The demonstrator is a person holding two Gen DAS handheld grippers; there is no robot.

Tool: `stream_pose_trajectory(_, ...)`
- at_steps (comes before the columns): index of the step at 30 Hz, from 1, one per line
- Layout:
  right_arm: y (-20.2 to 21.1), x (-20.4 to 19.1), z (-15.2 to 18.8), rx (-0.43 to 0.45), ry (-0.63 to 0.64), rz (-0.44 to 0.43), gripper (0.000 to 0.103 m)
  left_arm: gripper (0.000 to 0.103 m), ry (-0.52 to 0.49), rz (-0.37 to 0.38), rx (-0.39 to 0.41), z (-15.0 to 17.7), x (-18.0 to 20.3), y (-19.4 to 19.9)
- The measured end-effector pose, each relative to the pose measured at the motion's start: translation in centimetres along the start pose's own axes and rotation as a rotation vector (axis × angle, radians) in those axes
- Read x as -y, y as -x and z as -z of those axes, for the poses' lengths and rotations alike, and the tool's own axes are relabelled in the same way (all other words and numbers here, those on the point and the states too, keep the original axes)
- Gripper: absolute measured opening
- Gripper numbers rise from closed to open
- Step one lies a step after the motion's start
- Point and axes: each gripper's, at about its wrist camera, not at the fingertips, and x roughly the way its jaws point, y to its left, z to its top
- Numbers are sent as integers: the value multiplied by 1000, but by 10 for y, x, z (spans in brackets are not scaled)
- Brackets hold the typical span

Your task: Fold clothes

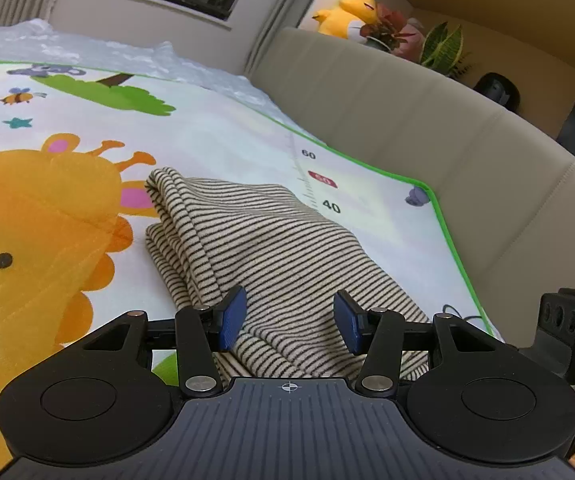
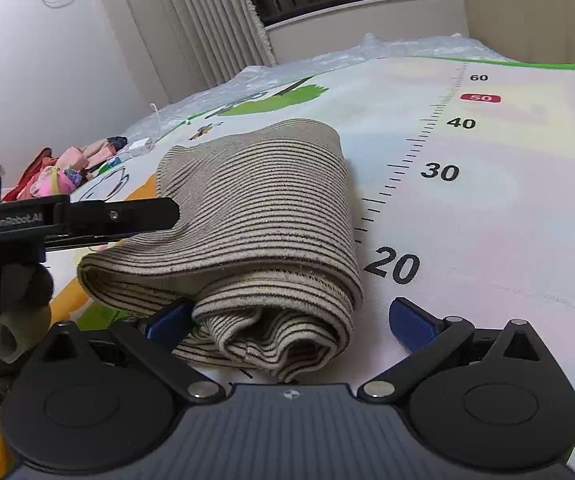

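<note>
Striped top, folded into thick bundle, lies on mat. Left gripper fingers half open over cloth, empty. Right gripper fingers wide, straddling near end, nothing gripped. Likely final fold: pinch all layers, keep edges aligned.

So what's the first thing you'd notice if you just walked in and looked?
Probably the folded beige cloth with thin black stripes, lying in the middle of the colourful cartoon play mat, beside its printed number ruler. Next, the big orange lion picture on the mat left of the cloth. Then the yellow plush duck, perched on top of the beige padded headboard at the back.
</note>
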Motion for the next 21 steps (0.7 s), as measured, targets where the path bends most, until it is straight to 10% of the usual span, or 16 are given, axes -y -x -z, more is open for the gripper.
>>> stream_pose_trajectory(6, 54, -21, -18, 195, 102, -5, 101, 53, -2, 1, 4, 3, -2, 3)
stream_pose_trajectory(9, 66, -32, -47, 249, 189, 3, 78, 53, -1, 3, 7, 3, -2, 3)
stream_pose_trajectory(15, -6, -23, -96, 92, 209, 79, 66, 53, -3, -4, 2, 5, -3, 5)
stream_pose_trajectory(21, -55, 13, -80, -6, 45, 71, 79, 53, -17, -16, -9, 6, -2, 5)
